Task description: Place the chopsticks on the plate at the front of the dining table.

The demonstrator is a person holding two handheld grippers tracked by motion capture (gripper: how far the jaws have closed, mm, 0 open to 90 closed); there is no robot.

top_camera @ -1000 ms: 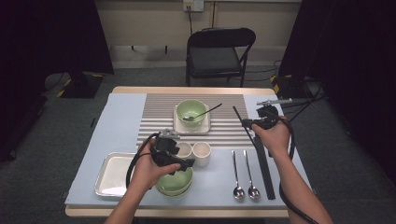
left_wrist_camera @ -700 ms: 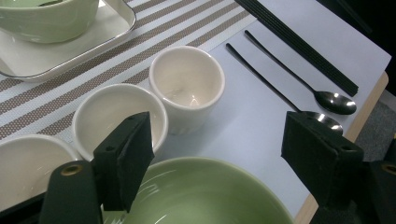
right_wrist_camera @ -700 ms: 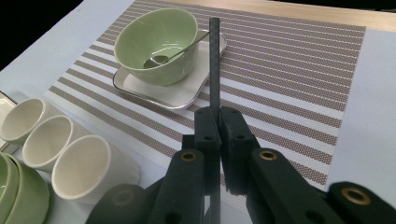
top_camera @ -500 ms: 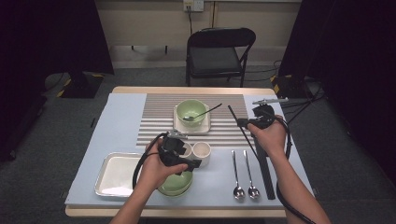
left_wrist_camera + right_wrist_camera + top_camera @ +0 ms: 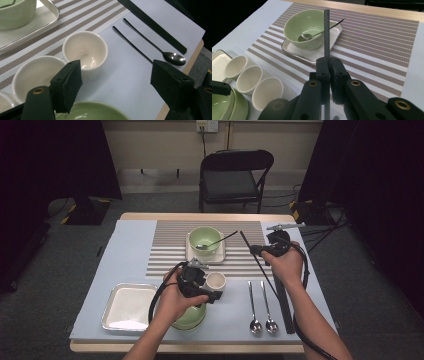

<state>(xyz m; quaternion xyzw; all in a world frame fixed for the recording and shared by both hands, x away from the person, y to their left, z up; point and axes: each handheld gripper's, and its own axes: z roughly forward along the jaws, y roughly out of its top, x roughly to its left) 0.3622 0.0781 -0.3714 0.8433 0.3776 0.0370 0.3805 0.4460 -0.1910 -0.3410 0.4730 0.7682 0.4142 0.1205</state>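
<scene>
My left gripper (image 5: pixel 212 292) hovers open over the front middle of the table, its jaws (image 5: pixel 117 82) wide apart with nothing between them. Just beyond its left pad (image 5: pixel 67 85) stand two white cups (image 5: pixel 85 51) (image 5: pixel 35 72), and a green bowl (image 5: pixel 92 113) lies under it. My right gripper (image 5: pixel 329 67) is shut on a thin black chopstick (image 5: pixel 326 32), held above the striped mat (image 5: pixel 170 250) on the right (image 5: pixel 256 251). The chopstick points toward a green bowl (image 5: pixel 307 27) on a small square plate (image 5: pixel 220 256), with a spoon (image 5: pixel 305 37) inside.
A row of three white cups (image 5: pixel 249 75) runs beside the near green bowl (image 5: pixel 190 317). A silver tray (image 5: pixel 127 306) lies at the front left. Two spoons (image 5: pixel 253 307) and more black chopsticks (image 5: pixel 283 305) lie at the front right. A folding chair (image 5: pixel 235 175) stands beyond the table.
My left hand has shifted a little to the right, bringing its open gripper over the white cups. The right hand and its chopstick have stayed in place.
</scene>
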